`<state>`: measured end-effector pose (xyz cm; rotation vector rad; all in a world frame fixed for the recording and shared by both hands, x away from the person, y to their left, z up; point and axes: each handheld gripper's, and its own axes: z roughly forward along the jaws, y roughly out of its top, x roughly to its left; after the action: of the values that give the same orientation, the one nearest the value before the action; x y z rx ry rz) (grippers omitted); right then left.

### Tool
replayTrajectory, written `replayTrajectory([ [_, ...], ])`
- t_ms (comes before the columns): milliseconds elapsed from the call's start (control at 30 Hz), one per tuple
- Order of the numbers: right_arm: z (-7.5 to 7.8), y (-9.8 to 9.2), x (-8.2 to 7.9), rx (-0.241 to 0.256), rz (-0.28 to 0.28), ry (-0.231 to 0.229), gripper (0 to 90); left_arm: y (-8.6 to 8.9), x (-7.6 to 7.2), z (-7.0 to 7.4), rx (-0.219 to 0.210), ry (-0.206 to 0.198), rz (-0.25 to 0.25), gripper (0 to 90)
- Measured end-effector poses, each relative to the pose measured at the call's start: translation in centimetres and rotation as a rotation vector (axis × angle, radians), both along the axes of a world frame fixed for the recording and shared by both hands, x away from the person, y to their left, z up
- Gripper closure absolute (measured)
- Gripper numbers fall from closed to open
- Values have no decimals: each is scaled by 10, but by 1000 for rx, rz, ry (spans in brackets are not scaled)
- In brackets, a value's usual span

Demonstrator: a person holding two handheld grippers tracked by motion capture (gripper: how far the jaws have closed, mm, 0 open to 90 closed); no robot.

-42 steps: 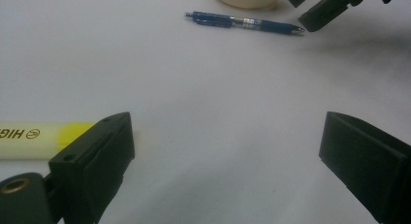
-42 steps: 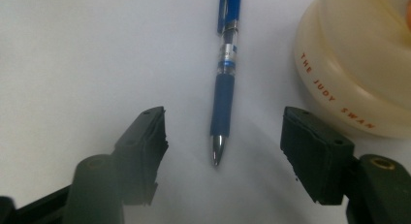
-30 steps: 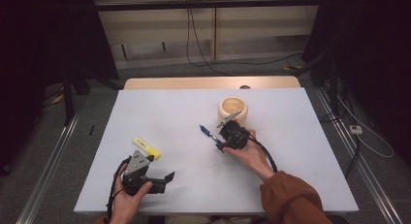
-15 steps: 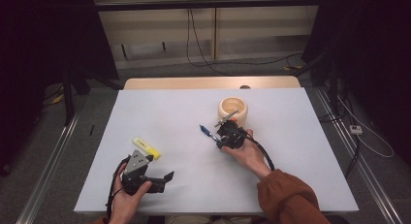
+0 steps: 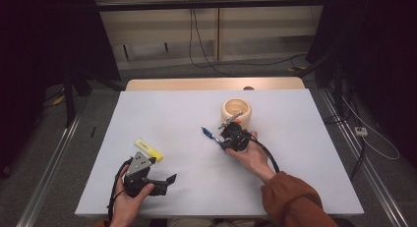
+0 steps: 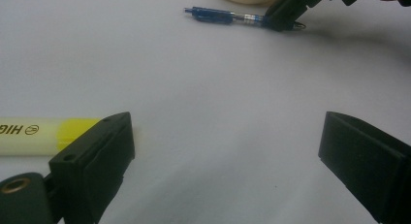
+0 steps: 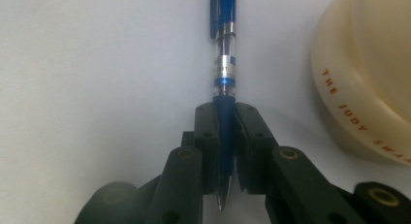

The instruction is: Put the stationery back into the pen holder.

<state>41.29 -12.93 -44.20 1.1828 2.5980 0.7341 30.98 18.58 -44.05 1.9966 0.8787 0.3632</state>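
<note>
Right gripper [image 7: 219, 136] clamps the blue ballpoint pen [image 7: 224, 64] near its tip, on the white table [image 5: 172, 114] beside the cream round bowl [image 5: 236, 110].
Your grip sits far off-centre: the pen may pivot or slip on lifting. Left gripper [image 6: 225, 151] stands open, empty, beside the yellow highlighter [image 6: 43, 135].

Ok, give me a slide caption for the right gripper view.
Right tongs shut on a blue pen lying on the white table, beside a cream bowl.

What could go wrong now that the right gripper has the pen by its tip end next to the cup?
The right gripper pinches the blue pen near its writing tip, so the long barrel could pivot or slip in the jaws on lifting. The cream cup already holds a silver pen leaning out; dropping this one in may knock it or tip the cup.
</note>
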Motion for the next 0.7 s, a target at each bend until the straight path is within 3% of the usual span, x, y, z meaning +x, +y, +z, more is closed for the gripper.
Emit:
replayTrajectory([
  [333, 16, -12, -17, 59, 31, -33, 809, -1, -1, 0, 2, -4, -4, 60],
  [700, 22, -40, -41, 85, 78, -24, 810, -2, -1, 0, 16, -13, -8, 61],
])
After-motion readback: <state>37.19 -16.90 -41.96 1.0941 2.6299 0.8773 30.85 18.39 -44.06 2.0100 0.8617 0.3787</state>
